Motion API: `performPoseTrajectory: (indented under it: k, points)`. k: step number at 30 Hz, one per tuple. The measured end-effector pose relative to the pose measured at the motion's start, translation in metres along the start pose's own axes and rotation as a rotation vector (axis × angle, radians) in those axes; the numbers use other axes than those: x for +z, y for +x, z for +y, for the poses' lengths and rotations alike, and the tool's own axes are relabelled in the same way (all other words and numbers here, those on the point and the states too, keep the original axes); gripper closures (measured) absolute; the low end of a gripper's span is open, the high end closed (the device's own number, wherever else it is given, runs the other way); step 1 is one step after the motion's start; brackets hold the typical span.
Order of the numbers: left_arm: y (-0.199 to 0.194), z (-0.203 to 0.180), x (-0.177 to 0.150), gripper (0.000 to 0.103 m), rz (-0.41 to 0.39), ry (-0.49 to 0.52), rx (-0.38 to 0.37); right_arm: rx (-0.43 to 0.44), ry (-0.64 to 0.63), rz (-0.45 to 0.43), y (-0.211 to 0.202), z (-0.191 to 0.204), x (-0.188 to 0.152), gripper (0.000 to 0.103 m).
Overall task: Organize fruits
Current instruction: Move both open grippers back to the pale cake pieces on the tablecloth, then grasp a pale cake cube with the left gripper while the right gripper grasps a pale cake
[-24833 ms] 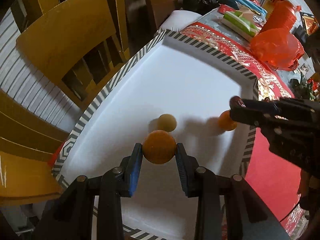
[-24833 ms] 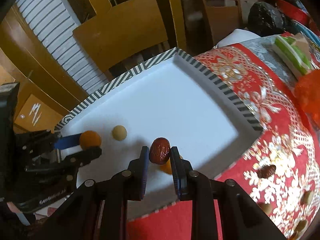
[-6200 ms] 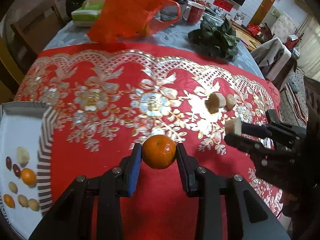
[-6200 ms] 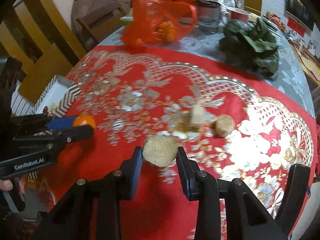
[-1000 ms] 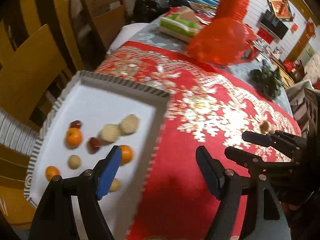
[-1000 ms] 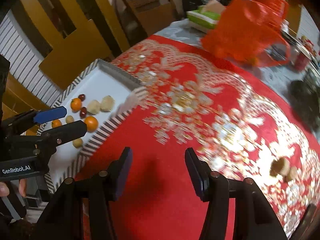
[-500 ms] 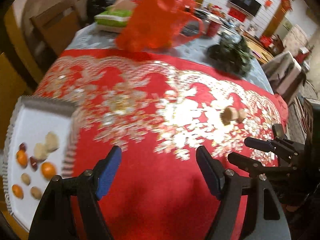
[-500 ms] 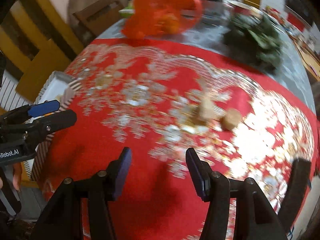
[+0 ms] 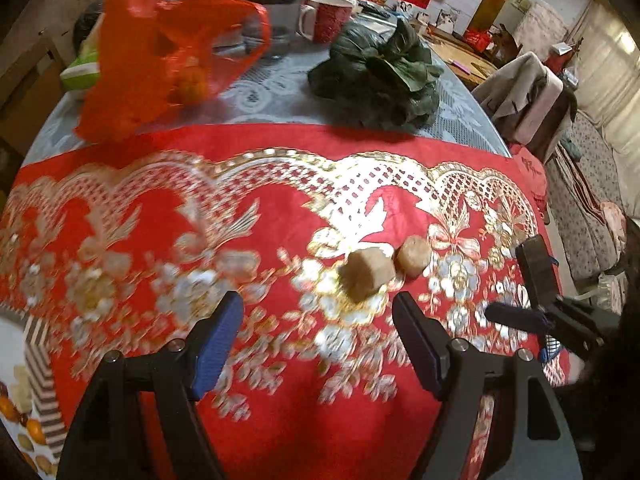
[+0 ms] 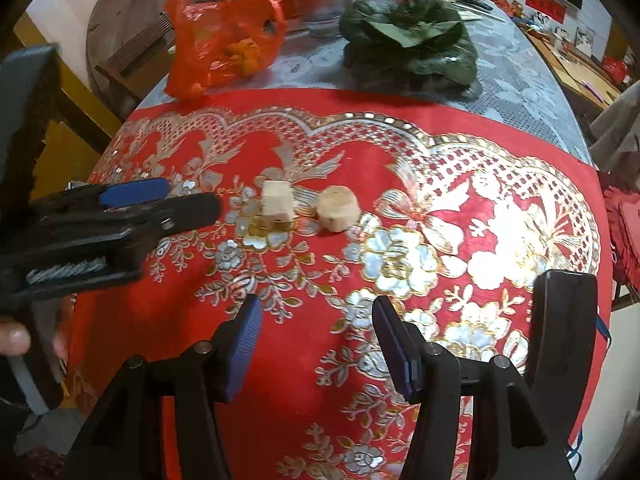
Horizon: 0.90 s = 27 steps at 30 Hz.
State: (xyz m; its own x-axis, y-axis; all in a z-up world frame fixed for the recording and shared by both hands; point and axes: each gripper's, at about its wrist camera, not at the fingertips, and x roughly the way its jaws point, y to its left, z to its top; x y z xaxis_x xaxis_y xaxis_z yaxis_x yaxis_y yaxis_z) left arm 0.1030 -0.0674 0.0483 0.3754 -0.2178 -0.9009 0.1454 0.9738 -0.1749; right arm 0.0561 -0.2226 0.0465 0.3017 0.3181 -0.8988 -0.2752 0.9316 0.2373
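Fruits left to sort are two pale tan pieces sitting side by side on the red and gold tablecloth point(image 9: 248, 432).

Left wrist view: the angular piece point(image 9: 365, 276) and the rounder piece point(image 9: 413, 257) lie just beside each other, a little ahead of the left gripper point(image 9: 318, 322). Its jaws are spread wide with nothing between them. At the lower left edge, the striped rim of the tray point(image 9: 40, 376) shows, with small orange and tan fruits already in it. The right gripper point(image 9: 520, 292) enters from the right, near the round piece. A red plastic bag point(image 9: 160, 52) and a bunch of dark leafy greens point(image 9: 380, 68) sit far back on the table. The picture is blurred.

Right wrist view: the cube-like piece point(image 10: 277, 201) and the round piece point(image 10: 337, 209) sit well ahead of the right gripper point(image 10: 318, 346), whose jaws stand apart and empty. The left gripper point(image 10: 168, 204) reaches in from the left, close to the cube.

Risk, as a judgement: the two pieces nearly touch, so closing on one may knock the other away, and the round one could roll. Both grippers converge on the same spot and may bump fingers.
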Motion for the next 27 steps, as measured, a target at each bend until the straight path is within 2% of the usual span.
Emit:
performPoseTrajectory:
  k: [3,9,18,21,27]
  points:
    - [0.015,-0.009,0.009,0.027,0.014,-0.017,-0.028,0.0,0.017,0.005,0.0,-0.008,-0.003,0.041]
    - [0.038,-0.021,0.016,0.027,0.042,-0.005,0.006,0.005,0.027,0.008,0.001,-0.017,-0.003,0.041]
    - [0.028,0.018,0.008,0.026,0.057,-0.055,0.098,0.03,0.012,0.008,0.01,-0.017,0.008,0.04]
    - [0.023,0.032,0.006,0.026,0.059,-0.098,0.085,0.033,0.002,0.012,0.015,-0.015,0.012,0.04]
    - [0.019,0.01,0.01,0.026,0.05,-0.031,0.018,0.025,0.001,0.014,0.017,-0.019,0.014,0.039]
